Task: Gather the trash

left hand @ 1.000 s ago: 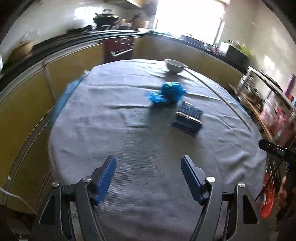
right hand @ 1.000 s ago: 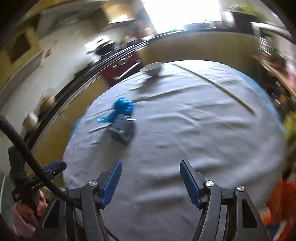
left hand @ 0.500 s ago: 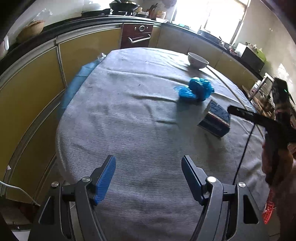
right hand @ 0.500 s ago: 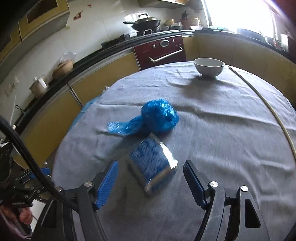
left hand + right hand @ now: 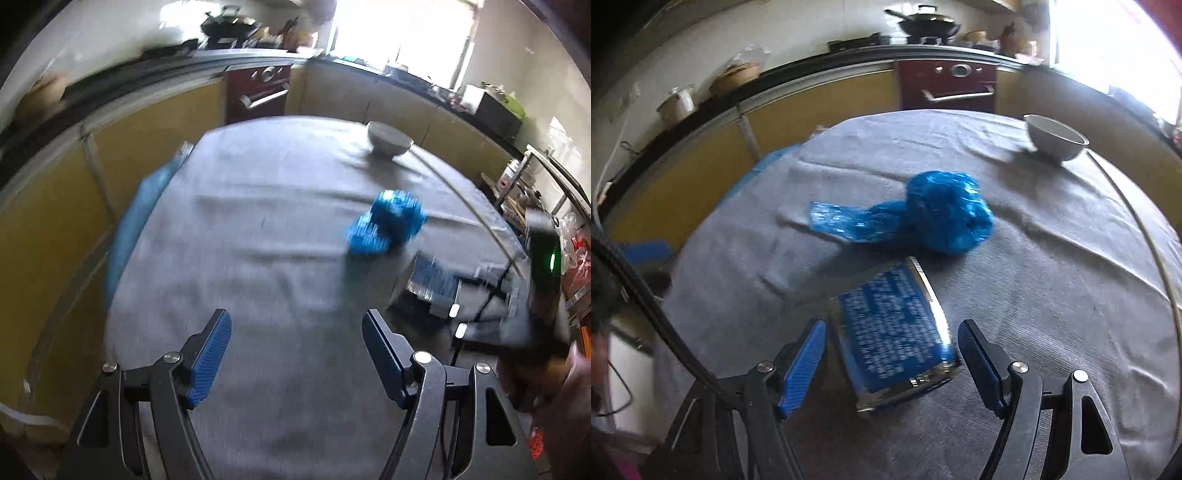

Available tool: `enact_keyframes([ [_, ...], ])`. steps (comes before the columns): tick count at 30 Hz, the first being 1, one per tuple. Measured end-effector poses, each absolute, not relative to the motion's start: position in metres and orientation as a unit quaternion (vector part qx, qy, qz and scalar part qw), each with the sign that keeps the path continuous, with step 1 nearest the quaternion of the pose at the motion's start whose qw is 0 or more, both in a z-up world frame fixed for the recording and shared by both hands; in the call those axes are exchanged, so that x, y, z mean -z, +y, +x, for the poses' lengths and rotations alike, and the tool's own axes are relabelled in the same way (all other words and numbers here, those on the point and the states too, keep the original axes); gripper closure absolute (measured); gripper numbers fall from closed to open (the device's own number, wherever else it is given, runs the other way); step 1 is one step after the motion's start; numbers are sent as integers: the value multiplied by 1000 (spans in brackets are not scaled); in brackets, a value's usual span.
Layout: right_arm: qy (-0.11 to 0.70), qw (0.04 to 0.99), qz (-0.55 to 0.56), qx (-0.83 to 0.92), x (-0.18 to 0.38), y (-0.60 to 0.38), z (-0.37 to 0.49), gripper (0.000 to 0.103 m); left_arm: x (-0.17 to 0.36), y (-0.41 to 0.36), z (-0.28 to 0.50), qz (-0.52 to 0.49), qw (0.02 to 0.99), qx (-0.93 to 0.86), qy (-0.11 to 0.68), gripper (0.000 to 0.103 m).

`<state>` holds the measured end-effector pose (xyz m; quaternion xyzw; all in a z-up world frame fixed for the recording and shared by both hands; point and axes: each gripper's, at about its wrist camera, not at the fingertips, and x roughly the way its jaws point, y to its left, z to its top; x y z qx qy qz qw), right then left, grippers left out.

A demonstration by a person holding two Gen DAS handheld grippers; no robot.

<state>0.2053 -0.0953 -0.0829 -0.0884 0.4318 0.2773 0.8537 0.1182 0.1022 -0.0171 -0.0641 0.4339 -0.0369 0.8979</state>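
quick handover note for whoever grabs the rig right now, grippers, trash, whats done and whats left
Right gripper: open, fingers either side of the blue packet on the table, not closed on it.
Left gripper: open, empty, over bare cloth.
Crumpled blue plastic bag lies just beyond the packet; white bowl at the far edge.
Done: nothing collected yet.
Left: grasp the packet, then the bag.

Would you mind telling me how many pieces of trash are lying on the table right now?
2. A crumpled blue plastic bag lies mid-table, and a blue packet sits just in front of it, between the open fingers of the right tool. Nothing else looks like trash.
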Motion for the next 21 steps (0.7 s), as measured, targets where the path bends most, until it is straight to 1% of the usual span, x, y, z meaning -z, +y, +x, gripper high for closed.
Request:
enact_keyframes([
  [2,431,856,-63,-277,87,-102,205,37,9,93,142,-52,903,48,424,29],
  [3,430,859,-53,-273,88,-106,204,39,7,89,151,-50,903,53,423,29],
  [6,433,863,-6,-261,86,-131,197,43,5,70,188,-56,894,88,436,28],
  [10,435,866,50,-244,82,-165,176,43,14,34,226,-62,880,119,455,28],
  [15,432,872,96,-209,78,-211,136,43,33,-12,257,-28,872,129,472,28],
  [20,416,880,138,-182,71,-249,94,43,52,-30,271,-1,873,118,474,28],
  [21,412,882,143,-175,71,-254,87,43,54,-28,271,-7,872,116,475,40],
])
